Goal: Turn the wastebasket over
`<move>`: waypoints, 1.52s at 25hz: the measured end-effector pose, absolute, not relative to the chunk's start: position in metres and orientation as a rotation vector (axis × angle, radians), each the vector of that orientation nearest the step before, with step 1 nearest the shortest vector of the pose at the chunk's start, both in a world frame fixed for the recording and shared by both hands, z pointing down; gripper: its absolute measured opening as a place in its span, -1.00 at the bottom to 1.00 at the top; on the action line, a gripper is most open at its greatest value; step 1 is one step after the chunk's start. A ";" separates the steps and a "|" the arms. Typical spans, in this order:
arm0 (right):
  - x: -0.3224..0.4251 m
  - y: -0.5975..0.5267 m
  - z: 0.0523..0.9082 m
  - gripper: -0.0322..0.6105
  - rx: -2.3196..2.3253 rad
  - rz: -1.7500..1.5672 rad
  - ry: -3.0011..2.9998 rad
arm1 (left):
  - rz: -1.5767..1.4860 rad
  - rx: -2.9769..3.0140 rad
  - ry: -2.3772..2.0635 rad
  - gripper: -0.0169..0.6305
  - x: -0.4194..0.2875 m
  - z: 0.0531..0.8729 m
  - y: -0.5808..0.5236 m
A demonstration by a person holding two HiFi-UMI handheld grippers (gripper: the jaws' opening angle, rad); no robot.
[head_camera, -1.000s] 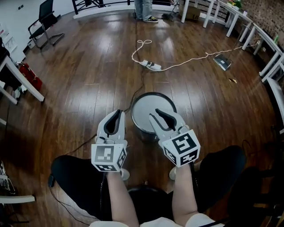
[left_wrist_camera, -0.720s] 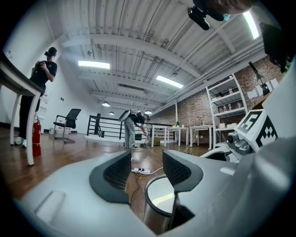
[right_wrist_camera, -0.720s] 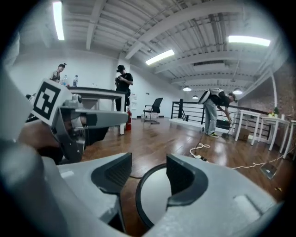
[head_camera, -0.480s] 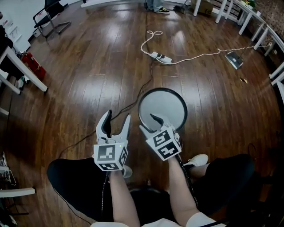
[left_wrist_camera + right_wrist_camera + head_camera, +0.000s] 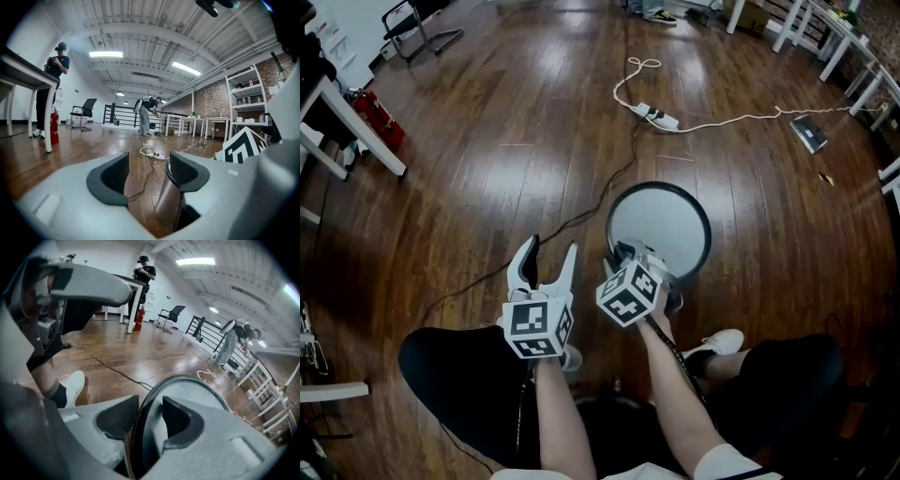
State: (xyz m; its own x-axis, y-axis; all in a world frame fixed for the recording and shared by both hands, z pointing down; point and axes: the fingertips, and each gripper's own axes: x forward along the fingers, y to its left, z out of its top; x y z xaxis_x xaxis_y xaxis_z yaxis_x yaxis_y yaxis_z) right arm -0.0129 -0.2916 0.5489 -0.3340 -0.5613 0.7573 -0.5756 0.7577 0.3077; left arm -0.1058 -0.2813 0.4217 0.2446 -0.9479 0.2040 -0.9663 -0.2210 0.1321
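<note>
Firstly, one round wastebasket [image 5: 675, 220] with a black rim and pale grey inside stood upright, mouth up, on the dark wooden plank floor [image 5: 487, 169], just ahead of the seated person's knees.

Two grippers were counted. The left gripper [image 5: 552, 246] hung to the left of the basket, apart from it. Its fingers were wide and opening, with nothing between them. The right gripper [image 5: 630, 255] straddled the near rim, one finger inside and one outside. Its fingers were closing, and neither pad was seen pressing on the rim.

Also counted:
- one white power strip [image 5: 661, 117] on a white lead, at the far side
- one black cable [image 5: 581, 220]
- one red fire extinguisher [image 5: 377, 117], far left
- two white shoes [image 5: 717, 342]

In the head view the marker cube hid most of the right gripper's fingers, and the left gripper largely covered one shoe. The basket's outer wall was barely visible there.
</note>
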 end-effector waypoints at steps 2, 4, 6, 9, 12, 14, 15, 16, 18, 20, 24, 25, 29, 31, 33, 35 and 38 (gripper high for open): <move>-0.015 -0.291 0.549 -0.48 0.858 0.010 -1.987 | 0.110 2.277 -1.800 -0.03 -0.109 0.423 -0.281; -0.016 -0.290 0.547 -0.57 0.866 0.042 -1.997 | 0.108 2.274 -1.798 -0.03 -0.109 0.423 -0.281; -0.014 -0.288 0.542 -0.64 0.893 0.099 -2.033 | 0.107 2.275 -1.796 -0.04 -0.109 0.422 -0.280; -0.009 -0.287 0.526 -0.70 0.933 0.161 -2.116 | 0.087 2.264 -1.797 -0.05 -0.111 0.422 -0.280; -0.006 -0.289 0.503 -0.72 0.944 0.217 -2.217 | 0.076 2.263 -1.795 -0.06 -0.109 0.421 -0.280; 0.000 -0.291 0.484 -0.72 0.973 0.267 -2.303 | 0.077 2.266 -1.797 -0.06 -0.108 0.420 -0.280; 0.005 -0.294 0.475 -0.72 0.997 0.299 -2.350 | 0.076 2.265 -1.800 -0.06 -0.108 0.419 -0.280; 0.011 -0.296 0.466 -0.73 1.024 0.346 -2.404 | 0.074 2.263 -1.802 -0.06 -0.108 0.419 -0.279; 0.026 -0.304 0.453 -0.74 1.086 0.500 -2.526 | 0.070 2.262 -1.801 -0.06 -0.107 0.418 -0.279; 0.045 -0.313 0.456 -0.74 1.150 0.720 -2.635 | 0.077 2.266 -1.797 -0.06 -0.106 0.418 -0.278; 0.086 -0.315 0.513 -0.75 1.323 1.071 -2.596 | 0.105 2.264 -1.792 -0.06 -0.106 0.423 -0.275; 0.098 -0.313 0.532 -0.75 1.375 1.104 -2.533 | 0.113 2.263 -1.789 -0.06 -0.106 0.425 -0.275; 0.125 -0.305 0.576 -0.74 1.467 1.284 -2.465 | 0.151 2.234 -1.792 -0.08 -0.111 0.439 -0.280; 0.123 -0.307 0.576 -0.74 1.462 1.294 -2.481 | 0.166 2.175 -1.805 -0.10 -0.122 0.454 -0.281; 0.123 -0.307 0.575 -0.73 1.461 1.231 -2.439 | 0.179 2.092 -1.794 -0.10 -0.136 0.475 -0.278; 0.127 -0.307 0.570 -0.72 1.479 1.133 -2.392 | 0.177 2.005 -1.753 -0.10 -0.147 0.500 -0.273; 0.133 -0.309 0.555 -0.49 1.475 0.953 -2.336 | 0.113 1.899 -1.665 -0.07 -0.159 0.532 -0.268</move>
State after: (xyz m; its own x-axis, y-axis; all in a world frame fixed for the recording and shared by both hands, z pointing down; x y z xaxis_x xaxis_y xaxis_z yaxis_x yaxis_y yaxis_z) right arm 0.1331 -0.3088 0.5548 -0.4727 -0.7261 0.4993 -0.8682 0.2867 -0.4049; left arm -0.1589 -0.2679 0.5325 0.2076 -0.8735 0.4404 -0.9251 -0.0291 0.3785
